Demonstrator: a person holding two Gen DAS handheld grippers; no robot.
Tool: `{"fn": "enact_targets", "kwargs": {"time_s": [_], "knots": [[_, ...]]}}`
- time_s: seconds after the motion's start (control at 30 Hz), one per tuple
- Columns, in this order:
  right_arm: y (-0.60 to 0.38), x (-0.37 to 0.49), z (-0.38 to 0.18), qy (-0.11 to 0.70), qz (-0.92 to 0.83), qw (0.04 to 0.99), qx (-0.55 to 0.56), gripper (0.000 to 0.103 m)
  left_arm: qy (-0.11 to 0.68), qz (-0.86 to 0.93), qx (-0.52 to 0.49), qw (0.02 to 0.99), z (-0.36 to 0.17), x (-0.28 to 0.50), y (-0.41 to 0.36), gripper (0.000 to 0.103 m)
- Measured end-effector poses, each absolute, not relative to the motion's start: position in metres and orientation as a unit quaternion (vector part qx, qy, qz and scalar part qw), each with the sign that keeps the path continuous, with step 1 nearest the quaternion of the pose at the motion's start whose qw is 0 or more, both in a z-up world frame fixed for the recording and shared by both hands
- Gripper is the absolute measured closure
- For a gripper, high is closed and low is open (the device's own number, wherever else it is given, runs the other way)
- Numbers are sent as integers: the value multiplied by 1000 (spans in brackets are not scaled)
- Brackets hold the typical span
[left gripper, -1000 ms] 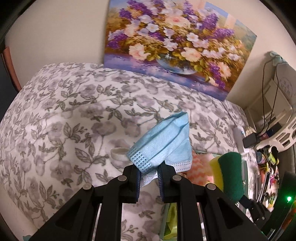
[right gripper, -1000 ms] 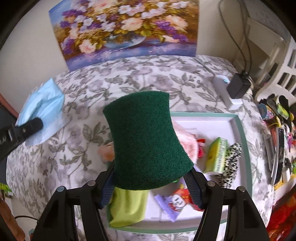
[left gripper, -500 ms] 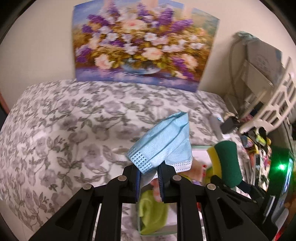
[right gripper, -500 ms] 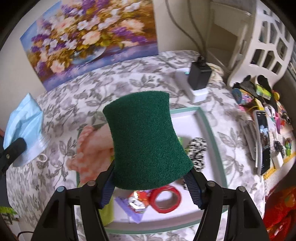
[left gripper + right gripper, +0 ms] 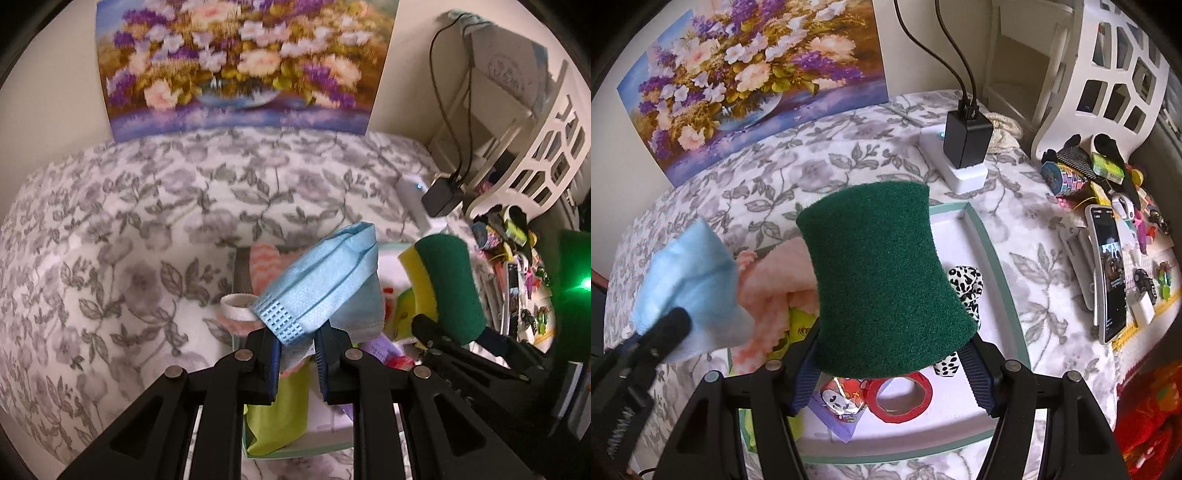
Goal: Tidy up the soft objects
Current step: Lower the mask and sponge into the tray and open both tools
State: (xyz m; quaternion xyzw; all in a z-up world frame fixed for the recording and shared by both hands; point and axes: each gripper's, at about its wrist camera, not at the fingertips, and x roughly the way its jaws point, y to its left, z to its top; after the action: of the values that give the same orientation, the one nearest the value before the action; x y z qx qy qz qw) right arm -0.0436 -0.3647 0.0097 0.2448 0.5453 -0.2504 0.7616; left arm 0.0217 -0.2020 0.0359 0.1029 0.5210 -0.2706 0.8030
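Observation:
My left gripper (image 5: 297, 345) is shut on a folded light-blue face mask (image 5: 325, 280) and holds it above the left part of a white tray with a green rim (image 5: 993, 258). The mask also shows at the left of the right wrist view (image 5: 690, 291). My right gripper (image 5: 890, 373) is shut on a green-and-yellow sponge (image 5: 882, 277), held over the tray's middle; the sponge shows in the left wrist view (image 5: 447, 284). In the tray lie a pink cloth (image 5: 768, 273), a lime-green cloth (image 5: 280, 417), a spotted scrunchie (image 5: 964, 284) and a red tape roll (image 5: 901, 395).
The tray sits on a grey floral tablecloth (image 5: 129, 240). A flower painting (image 5: 753, 81) leans at the back wall. A white power strip with a black charger (image 5: 964, 147) lies behind the tray. A phone (image 5: 1108, 266), small clutter and a white rack (image 5: 1108, 74) are at the right.
Both grippers have moved right, over the tray. The left gripper with the mask now hangs above the tray's left part, close beside the right gripper with the sponge.

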Motion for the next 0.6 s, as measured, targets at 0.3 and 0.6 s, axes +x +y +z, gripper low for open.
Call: {"fn": "enact_targets", "kwargs": {"time_s": [0.3, 0.6], "knots": [[-362, -39, 0, 563, -238, 754, 241, 32, 563, -255, 123, 777, -1, 25, -210, 85], [-358, -33, -18, 587, -227, 740, 236, 32, 591, -243, 146, 755, -30, 27, -218, 85]]}}
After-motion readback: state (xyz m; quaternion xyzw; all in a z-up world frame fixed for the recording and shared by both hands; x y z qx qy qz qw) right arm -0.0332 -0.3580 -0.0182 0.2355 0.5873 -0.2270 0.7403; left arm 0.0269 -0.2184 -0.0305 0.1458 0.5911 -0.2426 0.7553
